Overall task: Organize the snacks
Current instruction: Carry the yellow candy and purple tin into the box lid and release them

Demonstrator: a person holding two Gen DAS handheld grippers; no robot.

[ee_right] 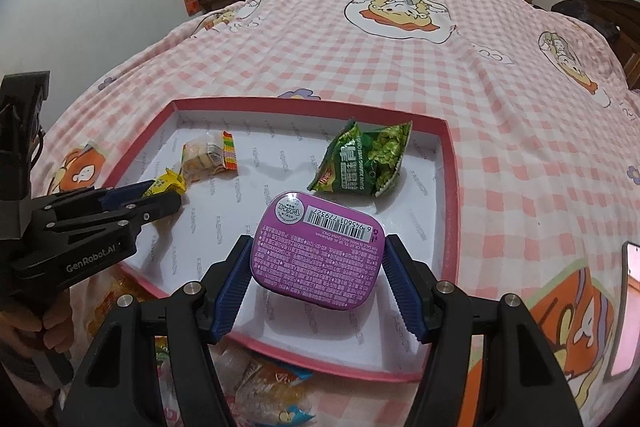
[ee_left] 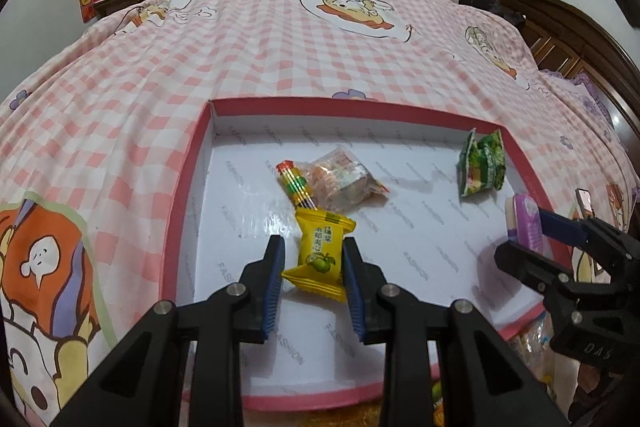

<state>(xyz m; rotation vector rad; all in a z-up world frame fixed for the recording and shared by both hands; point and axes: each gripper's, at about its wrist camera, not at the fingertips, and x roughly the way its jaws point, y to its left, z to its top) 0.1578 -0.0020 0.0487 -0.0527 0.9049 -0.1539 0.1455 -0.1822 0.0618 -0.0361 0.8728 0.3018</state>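
My left gripper point(ee_left: 314, 247) is shut on a yellow candy packet point(ee_left: 320, 255), held over the left middle of a white tray with a pink rim point(ee_left: 188, 167). My right gripper point(ee_right: 319, 247) is shut on a purple tin point(ee_right: 320, 251), its barcode side up, above the tray's point(ee_right: 450, 187) front part. In the tray lie a green packet point(ee_right: 364, 159) at the far right, a clear biscuit packet point(ee_left: 344, 179) and a rainbow-striped candy point(ee_left: 296, 185). The right wrist view shows the left gripper point(ee_right: 160, 193) at the left with the yellow packet point(ee_right: 166, 185).
The tray lies on a bed with a pink checked sheet point(ee_left: 280, 47). Several loose snack packets point(ee_right: 264, 383) lie on the sheet just in front of the tray's near rim. A phone point(ee_right: 628, 311) lies to the tray's right. A hand point(ee_right: 52, 327) grips the left tool's handle.
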